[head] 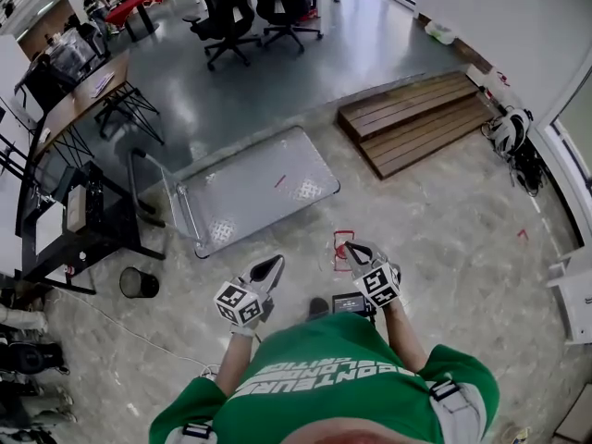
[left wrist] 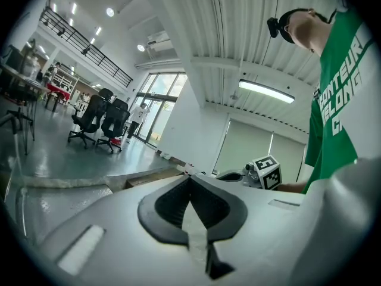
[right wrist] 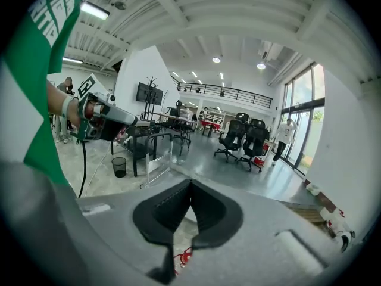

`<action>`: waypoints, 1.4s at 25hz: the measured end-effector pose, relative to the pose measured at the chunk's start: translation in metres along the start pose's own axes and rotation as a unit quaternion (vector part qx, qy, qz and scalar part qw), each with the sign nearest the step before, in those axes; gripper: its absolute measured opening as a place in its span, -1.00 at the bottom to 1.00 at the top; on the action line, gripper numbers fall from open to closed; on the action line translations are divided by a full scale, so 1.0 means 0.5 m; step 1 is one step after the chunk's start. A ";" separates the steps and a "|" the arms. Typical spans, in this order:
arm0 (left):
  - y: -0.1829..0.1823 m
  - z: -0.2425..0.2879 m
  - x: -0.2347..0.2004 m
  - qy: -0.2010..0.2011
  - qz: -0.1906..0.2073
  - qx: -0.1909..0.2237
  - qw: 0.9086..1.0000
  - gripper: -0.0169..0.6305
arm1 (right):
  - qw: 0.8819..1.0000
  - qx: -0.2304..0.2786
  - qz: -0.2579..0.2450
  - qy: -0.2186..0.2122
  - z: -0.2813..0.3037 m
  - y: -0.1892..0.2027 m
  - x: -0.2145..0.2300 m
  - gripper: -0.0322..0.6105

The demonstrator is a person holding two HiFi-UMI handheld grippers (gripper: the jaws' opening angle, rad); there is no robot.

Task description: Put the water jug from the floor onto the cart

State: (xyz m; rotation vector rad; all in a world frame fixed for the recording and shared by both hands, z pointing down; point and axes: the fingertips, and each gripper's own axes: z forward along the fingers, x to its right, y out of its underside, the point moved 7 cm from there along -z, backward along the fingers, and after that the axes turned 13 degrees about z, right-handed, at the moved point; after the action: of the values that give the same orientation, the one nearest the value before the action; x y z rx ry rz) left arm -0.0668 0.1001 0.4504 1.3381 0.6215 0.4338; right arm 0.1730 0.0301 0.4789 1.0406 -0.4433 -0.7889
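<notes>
No water jug shows in any view. The cart [head: 254, 188], a flat silver platform trolley with its push handle [head: 139, 188] at the left end, stands empty on the floor ahead of me; its handle [right wrist: 156, 151] also shows in the right gripper view. My left gripper [head: 271, 266] is held low in front of my body, jaws shut and empty, short of the cart's near edge. My right gripper [head: 349, 251] is beside it, shut and empty, above a red marking [head: 343, 245] on the floor. In their own views the left gripper [left wrist: 189, 177] and right gripper [right wrist: 190, 182] have closed tips.
A wooden platform [head: 421, 118] lies at the back right. Desks [head: 79, 109] and a black bin [head: 139, 283] line the left side. Office chairs [head: 240, 12] stand at the back. Helmets and gear [head: 513, 141] lie by the right wall.
</notes>
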 end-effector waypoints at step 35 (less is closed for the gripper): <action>0.049 0.139 -0.036 0.053 -0.004 -0.084 0.995 -0.92 | 0.991 -0.121 0.012 0.050 0.090 0.189 0.224 -0.92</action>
State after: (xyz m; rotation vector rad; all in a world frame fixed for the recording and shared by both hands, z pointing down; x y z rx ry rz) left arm -0.0345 0.0411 0.4851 1.1588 0.6628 0.5413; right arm 0.2504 -0.0553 0.5794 0.8420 -0.2673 -0.7451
